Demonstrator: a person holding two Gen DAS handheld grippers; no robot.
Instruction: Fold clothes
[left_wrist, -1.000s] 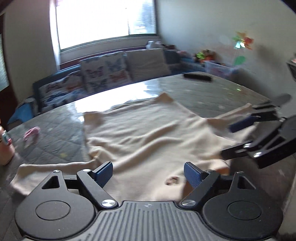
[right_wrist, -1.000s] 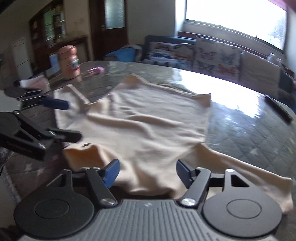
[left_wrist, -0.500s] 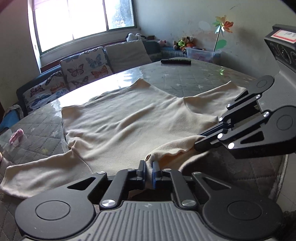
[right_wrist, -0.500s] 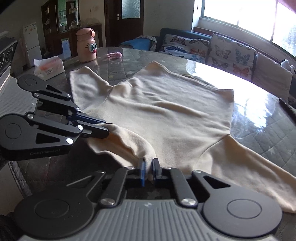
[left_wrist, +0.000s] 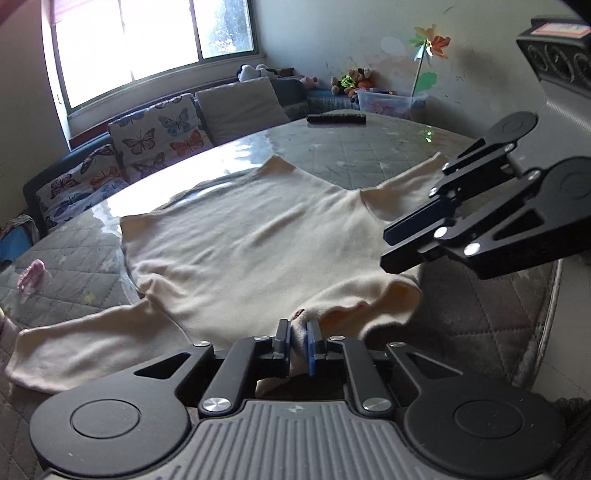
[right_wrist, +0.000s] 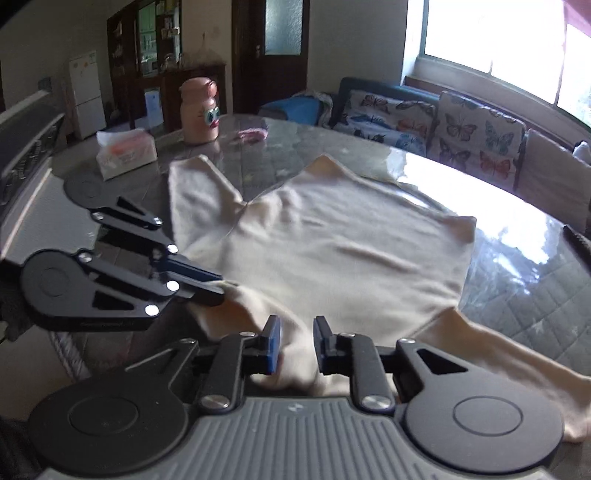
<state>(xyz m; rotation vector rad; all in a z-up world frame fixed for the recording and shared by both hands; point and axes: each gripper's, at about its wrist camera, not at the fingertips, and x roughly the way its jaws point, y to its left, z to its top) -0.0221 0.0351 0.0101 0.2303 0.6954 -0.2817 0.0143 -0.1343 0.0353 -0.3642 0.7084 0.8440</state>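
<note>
**Both grippers pinched the near hem of a cream top on the quilted table**

Nearest the left wrist camera, the left gripper (left_wrist: 298, 341) had a bunched fold of the cream top (left_wrist: 258, 251) between its blue pads (left_wrist: 312, 347). The jaws were easing apart, yet the pads pressed on the cloth from both sides. In the right wrist view, the right gripper (right_wrist: 295, 341) stood with a wider gap, its jaws also opening, and a thicker roll of the same hem filled that gap and met both pads. The two grippers worked the same near edge, side by side: each showed in the other's camera, the right one (left_wrist: 391, 251) coming in from the right of the left view, the left one (right_wrist: 218, 291) from the left of the right view, both tips at the raised hem.

Between the two grips the hem stood up off the table (left_wrist: 461, 332) in a soft arch. Beyond it the body of the top lay flat and lightly wrinkled on the glossy quilted tabletop, one sleeve spread out to each side, the far edge reaching toward the middle of the table.

Farther off, in the right view, a tissue pack (right_wrist: 125, 153) and a pink bottle with cartoon eyes (right_wrist: 199, 110) sat on the far left part of the table, with a small pink item (right_wrist: 253, 133) near them. A dark remote (left_wrist: 336, 118) lay at the far rim in the left view. Past the table ran a sofa with butterfly cushions (left_wrist: 162, 133) under a bright window (left_wrist: 155, 40).
</note>
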